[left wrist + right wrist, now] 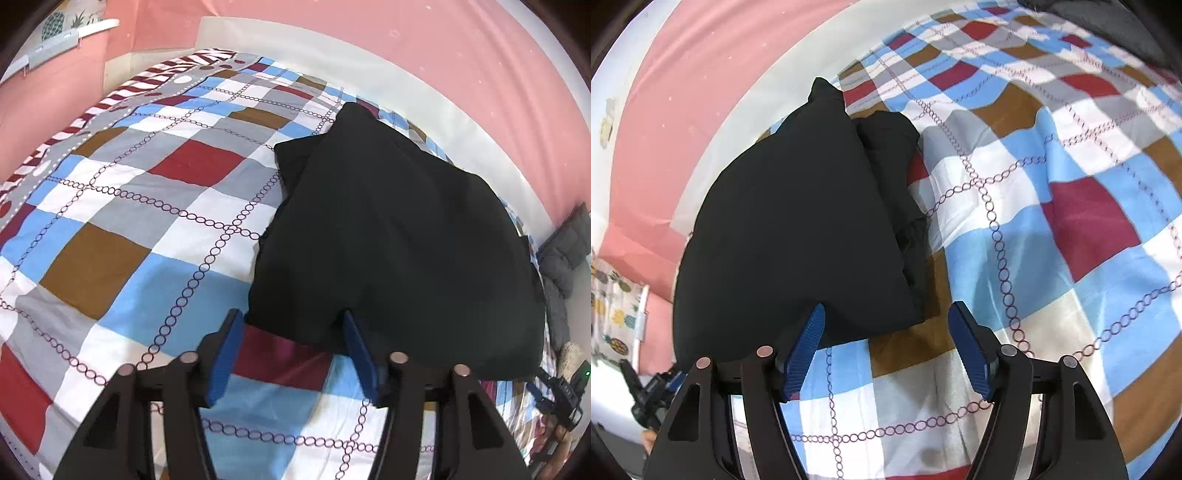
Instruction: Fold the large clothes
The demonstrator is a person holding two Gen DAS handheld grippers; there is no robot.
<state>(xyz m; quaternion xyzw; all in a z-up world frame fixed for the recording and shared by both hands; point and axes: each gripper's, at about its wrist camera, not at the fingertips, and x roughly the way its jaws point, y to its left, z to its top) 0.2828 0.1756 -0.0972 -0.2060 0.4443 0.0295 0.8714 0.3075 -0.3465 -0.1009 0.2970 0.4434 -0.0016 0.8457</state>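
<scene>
A large black garment point(395, 236) lies folded in a thick pile on the checkered bedspread point(147, 206), near the bed's far edge. My left gripper point(291, 325) is open and empty, its blue pads just at the garment's near edge. In the right wrist view the same garment point(798, 229) lies ahead and to the left. My right gripper point(886, 317) is open and empty, its left pad touching or overlapping the garment's near corner. A smaller folded layer point(890, 166) sticks out on the garment's right side.
A pink wall point(461, 66) and a white bed border point(406, 81) run behind the garment. A grey cloth point(565, 251) lies at the bed's right end. The bedspread point(1052, 221) stretches wide to the right in the right wrist view. A pineapple-print fabric point(613, 302) hangs at far left.
</scene>
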